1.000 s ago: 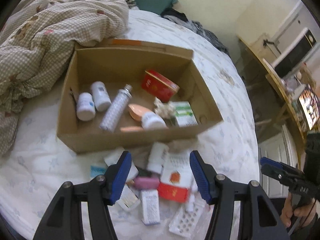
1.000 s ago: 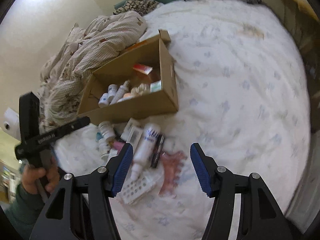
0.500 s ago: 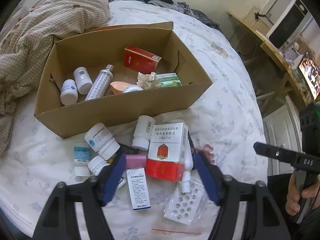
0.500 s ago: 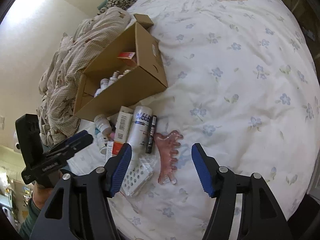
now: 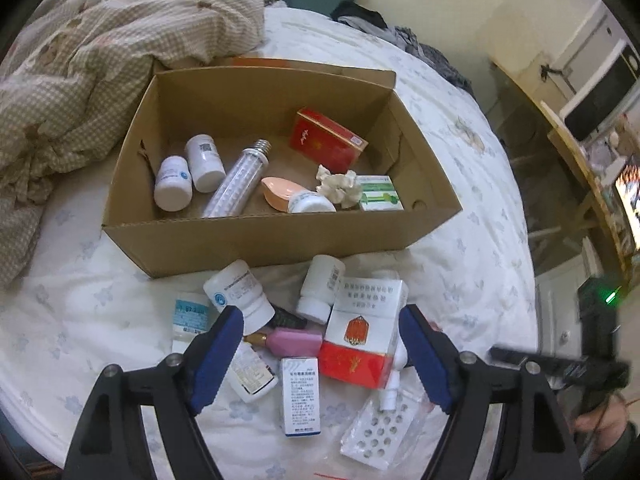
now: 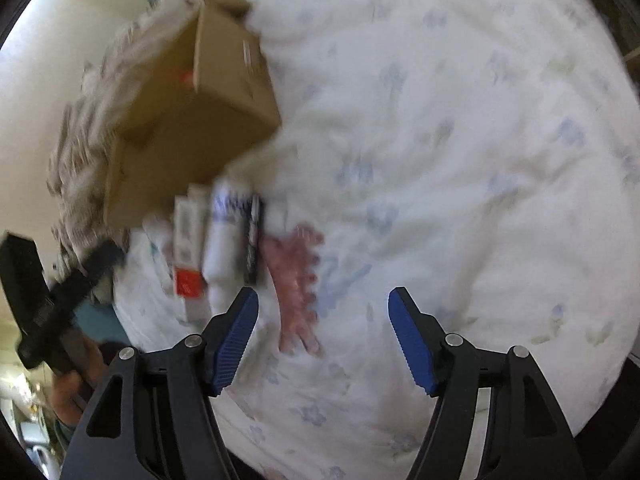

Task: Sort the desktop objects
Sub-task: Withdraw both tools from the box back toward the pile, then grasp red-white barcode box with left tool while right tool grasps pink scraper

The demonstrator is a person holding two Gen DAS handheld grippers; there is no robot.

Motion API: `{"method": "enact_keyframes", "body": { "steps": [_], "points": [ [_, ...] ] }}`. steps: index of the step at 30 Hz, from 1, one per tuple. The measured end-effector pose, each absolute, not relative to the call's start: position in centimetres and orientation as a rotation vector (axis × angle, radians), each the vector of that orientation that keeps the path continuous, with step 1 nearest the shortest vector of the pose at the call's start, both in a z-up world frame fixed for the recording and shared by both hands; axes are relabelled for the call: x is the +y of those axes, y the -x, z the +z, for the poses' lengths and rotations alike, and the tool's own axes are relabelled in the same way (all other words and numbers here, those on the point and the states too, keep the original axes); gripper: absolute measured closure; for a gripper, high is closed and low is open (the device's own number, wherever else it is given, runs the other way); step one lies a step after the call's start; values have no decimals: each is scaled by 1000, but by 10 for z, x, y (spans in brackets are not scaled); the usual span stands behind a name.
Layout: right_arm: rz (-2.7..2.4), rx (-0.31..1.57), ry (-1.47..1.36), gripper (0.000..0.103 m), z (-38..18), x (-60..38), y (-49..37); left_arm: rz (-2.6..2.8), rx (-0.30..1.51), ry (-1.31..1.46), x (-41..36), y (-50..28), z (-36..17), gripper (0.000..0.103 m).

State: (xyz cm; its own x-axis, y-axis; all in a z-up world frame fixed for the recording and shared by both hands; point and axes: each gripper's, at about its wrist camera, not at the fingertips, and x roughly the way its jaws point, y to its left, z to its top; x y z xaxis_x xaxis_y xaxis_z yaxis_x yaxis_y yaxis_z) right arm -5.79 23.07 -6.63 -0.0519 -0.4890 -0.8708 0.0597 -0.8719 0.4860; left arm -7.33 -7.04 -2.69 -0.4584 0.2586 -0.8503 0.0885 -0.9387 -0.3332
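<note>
Left gripper [image 5: 322,354] hangs wide open and empty over the loose pile, straddling the red-and-white carton [image 5: 362,338], likely the next pick for the cardboard box [image 5: 280,240] just behind; right gripper [image 6: 322,336] also spread, empty, above the pink comb [image 6: 296,280]

Blurred cardboard box [image 6: 192,108] beyond gaping right hand-held gripper [image 6: 323,334]

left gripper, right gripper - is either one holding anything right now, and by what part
Nothing is held. The left gripper is open above the pile in front of the cardboard box, and the right gripper is open over the bedsheet.
</note>
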Motion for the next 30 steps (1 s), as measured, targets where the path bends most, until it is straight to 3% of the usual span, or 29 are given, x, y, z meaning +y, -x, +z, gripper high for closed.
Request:
{"method": "enact_keyframes", "body": {
  "steps": [6, 12, 14, 17, 21, 24, 28, 30],
  "points": [
    [-2033, -109, -1776, 34, -68, 182, 57, 2527, -569, 1590, -75, 76, -30, 23],
    [-2091, 249, -1742, 41, -94, 138, 51, 2518, -495, 1610, -66, 76, -33, 23],
    [-2112, 277, -1722, 44, -93, 136, 53, 2508, -456, 1618, -61, 76, -35, 23],
    [-2124, 193, -1754, 57, -91, 155, 64, 2489, -395, 1629, -52, 76, -39, 23],
    [-2268, 378, -1786, 57, -89, 179, 71, 2447, -273, 1651, -32, 76, -46, 23],
    [-2231, 193, -1847, 56, -91, 197, 75, 2408, -131, 1655, -8, 75, -53, 23],
    [-2237, 291, -1814, 55, -92, 193, 69, 2388, 32, 1621, 15, 77, -61, 23],
    [-2239, 287, -1805, 54, -92, 196, 69, 2364, 86, 1619, 23, 81, -67, 28]
  ]
}}
